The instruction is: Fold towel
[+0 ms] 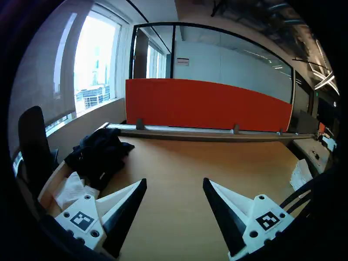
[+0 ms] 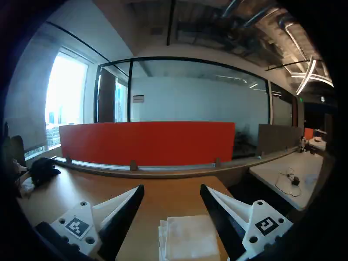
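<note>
The towel (image 2: 191, 237), white and folded into a flat stack, lies on the wooden desk (image 2: 165, 198) near its right edge. In the right gripper view it sits low between the two fingers.

In the left gripper view, a dark chair (image 1: 32, 148) stands at the far left below a bright window (image 1: 93, 65). Next to it, on the desk's left corner, a crumpled white cloth (image 1: 71, 191) lies against a heap of dark clothing (image 1: 100, 154). The left gripper (image 1: 174, 187) hangs over the bare middle of the desk, its fingers spread wide with nothing between them. Behind runs an orange divider (image 1: 204, 106). At the desk's right edge lies a pale folded cloth (image 1: 301, 174); I cannot tell whether it is the same towel.

In the right gripper view, the dark clothing is small at the far left and the orange divider spans the middle. The right gripper (image 2: 172, 189) is also spread wide and grips nothing; neither finger visibly presses on the towel. To the right, a separate pale desk (image 2: 278, 167) carries a thin cable (image 2: 290, 177).
</note>
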